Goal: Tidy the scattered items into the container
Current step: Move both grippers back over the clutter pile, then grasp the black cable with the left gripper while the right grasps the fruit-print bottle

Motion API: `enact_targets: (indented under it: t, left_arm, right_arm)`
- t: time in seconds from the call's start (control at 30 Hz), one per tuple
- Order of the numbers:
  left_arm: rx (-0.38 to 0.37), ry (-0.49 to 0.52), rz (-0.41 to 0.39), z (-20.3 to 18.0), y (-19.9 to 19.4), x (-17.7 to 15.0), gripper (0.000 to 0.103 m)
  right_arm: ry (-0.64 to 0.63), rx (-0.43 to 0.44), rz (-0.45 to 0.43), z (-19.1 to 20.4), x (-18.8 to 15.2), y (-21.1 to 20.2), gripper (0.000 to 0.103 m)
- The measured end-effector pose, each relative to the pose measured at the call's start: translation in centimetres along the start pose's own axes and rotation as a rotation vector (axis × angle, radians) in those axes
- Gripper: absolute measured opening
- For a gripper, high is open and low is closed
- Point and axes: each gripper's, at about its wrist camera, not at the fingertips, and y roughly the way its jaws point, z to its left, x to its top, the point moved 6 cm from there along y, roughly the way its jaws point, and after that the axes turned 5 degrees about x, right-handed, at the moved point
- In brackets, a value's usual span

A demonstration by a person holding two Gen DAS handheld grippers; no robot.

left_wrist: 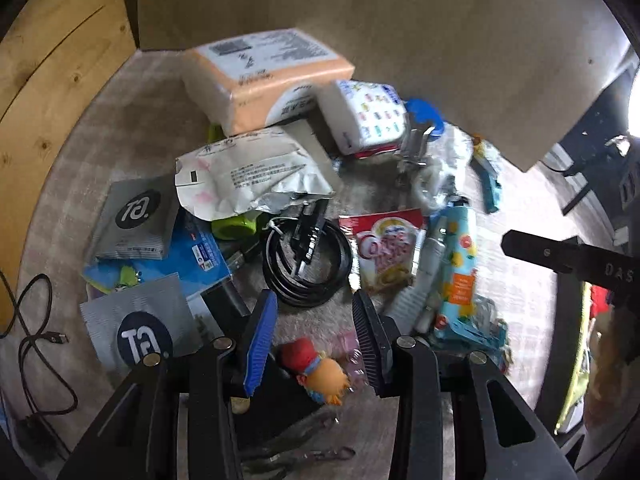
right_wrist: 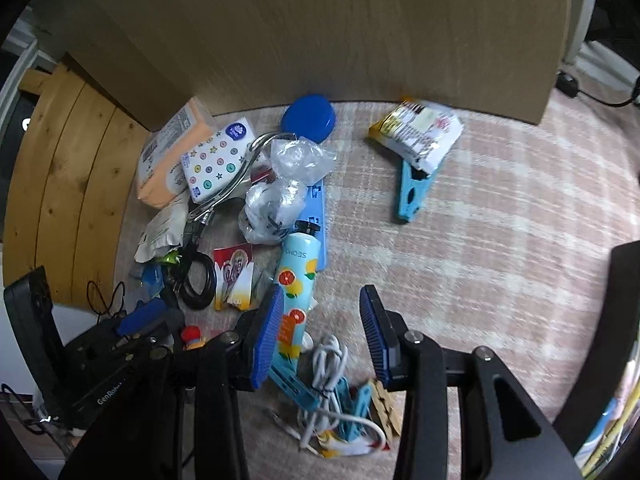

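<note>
Scattered items lie on a checked cloth. My left gripper point(left_wrist: 316, 336) is open, low over a small orange and red toy figure point(left_wrist: 316, 368), with a coiled black cable point(left_wrist: 306, 262) just ahead. My right gripper point(right_wrist: 322, 340) is open above a white cable bundle point(right_wrist: 328, 364) and blue clothes pegs point(right_wrist: 352, 404), beside a fruit-patterned tube point(right_wrist: 296, 292). The left gripper also shows at the right wrist view's lower left point(right_wrist: 140, 320). No container is clearly in view.
An orange tissue pack point(left_wrist: 264, 76), a patterned tissue pack point(left_wrist: 368, 116), a blue lid point(right_wrist: 308, 118), a crumpled white pouch point(left_wrist: 248, 176), grey sachets point(left_wrist: 132, 220), a snack packet point(right_wrist: 420, 132) on a blue peg point(right_wrist: 412, 192). A brown board point(right_wrist: 320, 28) stands behind; wooden planks point(left_wrist: 60, 72) lie left.
</note>
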Motion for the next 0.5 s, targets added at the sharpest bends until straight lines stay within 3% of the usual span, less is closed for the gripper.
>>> enact_targets:
  t: [0.17, 0.3, 0.43, 0.5]
  left_arm:
    - [0.027, -0.037, 0.016, 0.6, 1.8, 0.6, 0.047]
    - [0.011, -0.058, 0.016, 0.3, 2.8, 1.1, 0.065]
    - [0.033, -0.042, -0.006, -0.4, 3.3, 1.6, 0.066]
    - [0.044, -0.041, -0.030, -0.5, 3.3, 1.8, 0.056]
  right_arm:
    - [0.007, 0.005, 0.014, 0.2, 0.5, 1.2, 0.039]
    - [0.005, 0.011, 0.033, 0.8, 0.8, 2.3, 0.039]
    - [-0.009, 0.004, 0.047, 1.5, 1.1, 3.4, 0.039]
    - [-0.011, -0.010, 0.051, 1.6, 1.2, 3.9, 0.039]
